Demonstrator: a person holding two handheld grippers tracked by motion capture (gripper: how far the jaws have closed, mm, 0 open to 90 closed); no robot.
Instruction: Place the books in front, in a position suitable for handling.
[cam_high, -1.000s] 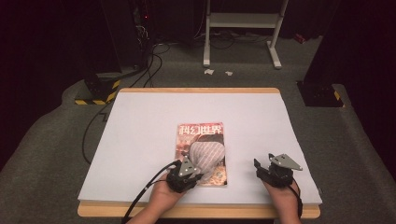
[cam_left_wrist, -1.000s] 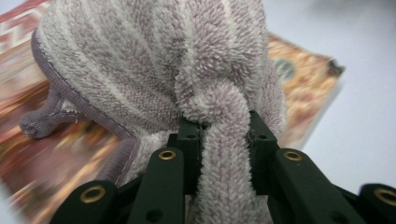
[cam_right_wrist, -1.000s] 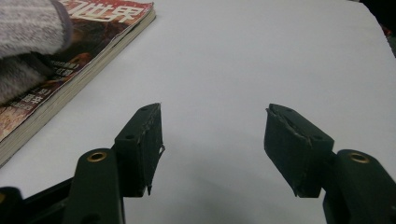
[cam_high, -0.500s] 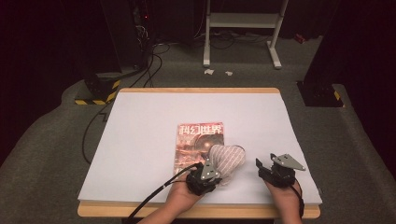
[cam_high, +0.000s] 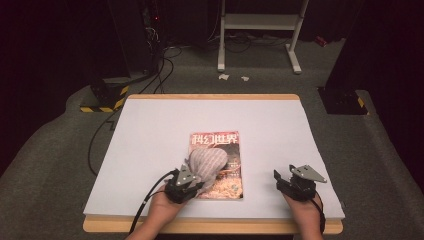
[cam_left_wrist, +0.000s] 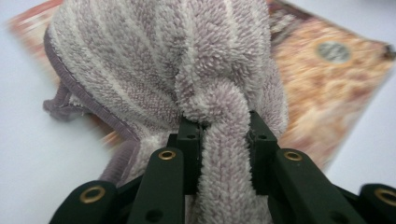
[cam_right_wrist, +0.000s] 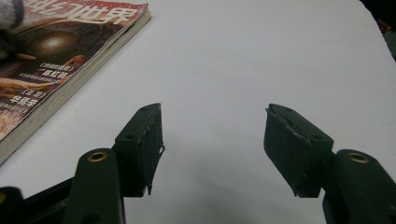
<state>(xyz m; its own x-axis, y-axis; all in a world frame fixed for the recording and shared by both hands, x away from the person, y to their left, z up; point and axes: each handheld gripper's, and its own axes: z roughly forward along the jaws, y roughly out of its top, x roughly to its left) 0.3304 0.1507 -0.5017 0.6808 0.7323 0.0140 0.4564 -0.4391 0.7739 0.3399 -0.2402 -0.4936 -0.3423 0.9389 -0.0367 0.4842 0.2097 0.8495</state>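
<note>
Fingers (cam_left_wrist: 189, 140) of the left gripper (cam_high: 184, 184) are clamped on a bunched striped towel (cam_high: 206, 161) laid over the magazine (cam_high: 223, 181), seemingly mid-wipe, while the right gripper (cam_right_wrist: 212, 149) is held wide and empty beside it; another steady sweep across the cover is likely called for.

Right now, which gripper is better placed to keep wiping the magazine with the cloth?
Left. The left gripper is shut on the cloth, which lies on the magazine. The right gripper stands open and empty beside it.
</note>
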